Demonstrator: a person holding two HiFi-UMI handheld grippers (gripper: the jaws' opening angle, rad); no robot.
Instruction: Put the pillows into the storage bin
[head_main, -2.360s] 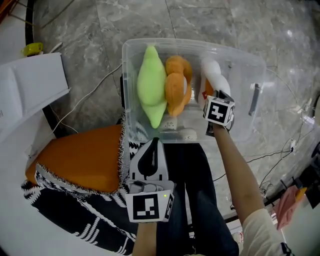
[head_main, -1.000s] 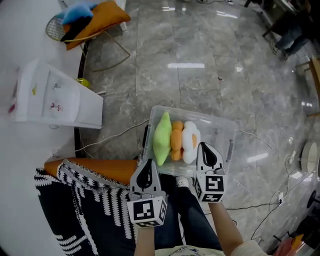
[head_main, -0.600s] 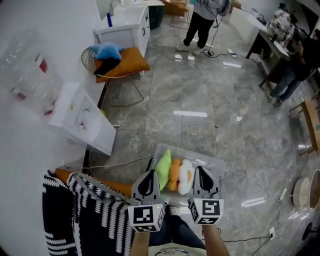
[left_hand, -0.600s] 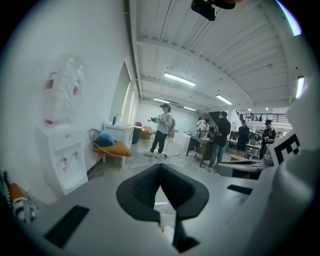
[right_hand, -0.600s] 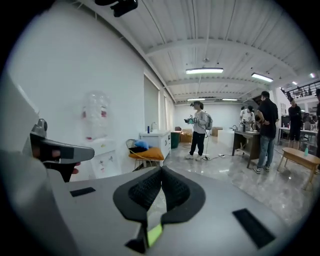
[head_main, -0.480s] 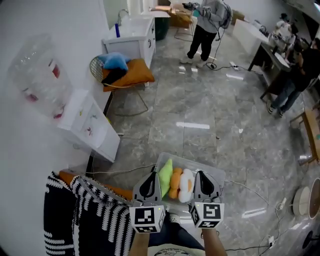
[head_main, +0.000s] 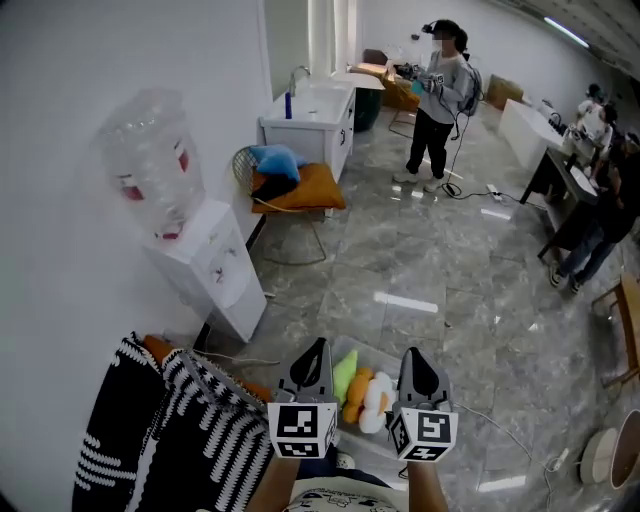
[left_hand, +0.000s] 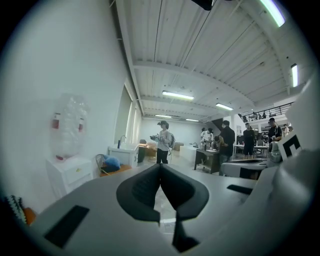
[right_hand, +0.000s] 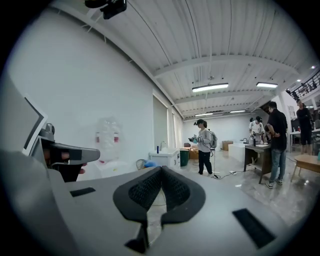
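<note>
Looking down in the head view, the glossy grey marble floor (head_main: 430, 260) runs wide and bare out to a person (head_main: 437, 100) standing far off. A boxy white water dispenser (head_main: 210, 270) lines its wall-side edge. The clear plastic storage bin (head_main: 372, 442) sits on the floor right under both grippers, with three plump pillows, green (head_main: 345, 373), orange (head_main: 358, 392) and white (head_main: 379, 402), packed side by side at its left end.

The left gripper (head_main: 320, 345) and right gripper (head_main: 413, 352) hover side by side, apart.

Left gripper view: the ribbed black pads (left_hand: 145, 187) are pressed together, nothing between them.

Right gripper view: same deal, the pads (right_hand: 145, 190) are together with nothing pinched.
</note>
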